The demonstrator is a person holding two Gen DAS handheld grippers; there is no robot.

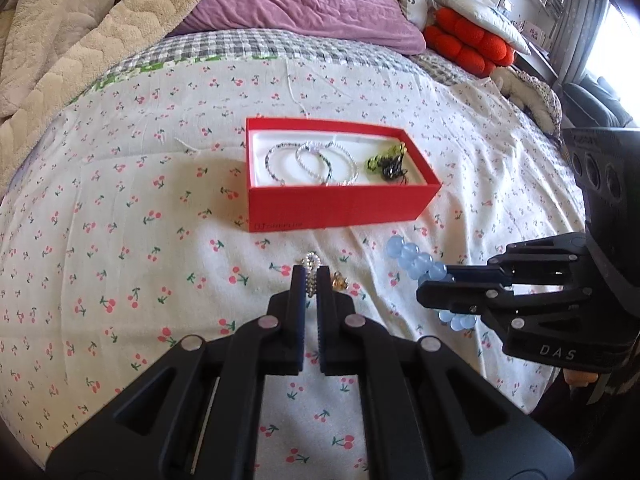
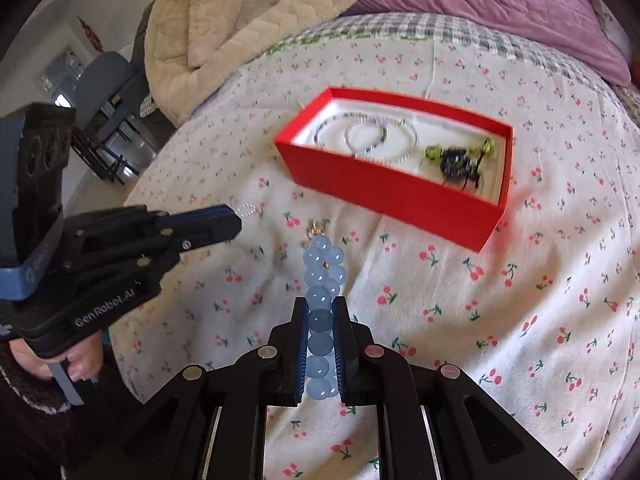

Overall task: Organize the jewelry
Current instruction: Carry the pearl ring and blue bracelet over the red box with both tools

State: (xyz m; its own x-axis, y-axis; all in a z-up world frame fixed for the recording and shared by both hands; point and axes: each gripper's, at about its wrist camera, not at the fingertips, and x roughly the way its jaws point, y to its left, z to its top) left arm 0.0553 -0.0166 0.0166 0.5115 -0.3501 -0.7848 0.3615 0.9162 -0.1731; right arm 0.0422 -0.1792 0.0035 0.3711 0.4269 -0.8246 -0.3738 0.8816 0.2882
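A red box (image 1: 340, 204) with a white lining sits on the cherry-print bedsheet; it also shows in the right wrist view (image 2: 384, 192). It holds several thin bead bracelets (image 1: 310, 162) and a green-and-black piece (image 1: 386, 162). My left gripper (image 1: 311, 278) is shut on a small silver bead chain (image 1: 310, 268), just above the sheet in front of the box. A small gold piece (image 1: 340, 280) lies beside it. My right gripper (image 2: 320, 308) is shut on a blue bead bracelet (image 2: 322, 272), to the right of the left gripper (image 2: 236, 216).
A beige quilt (image 1: 60, 40) is piled at the back left, a purple pillow (image 1: 312, 0) behind the box, and red cushions (image 1: 468, 40) at the back right. The bed edge drops off on the right, with shelves beyond.
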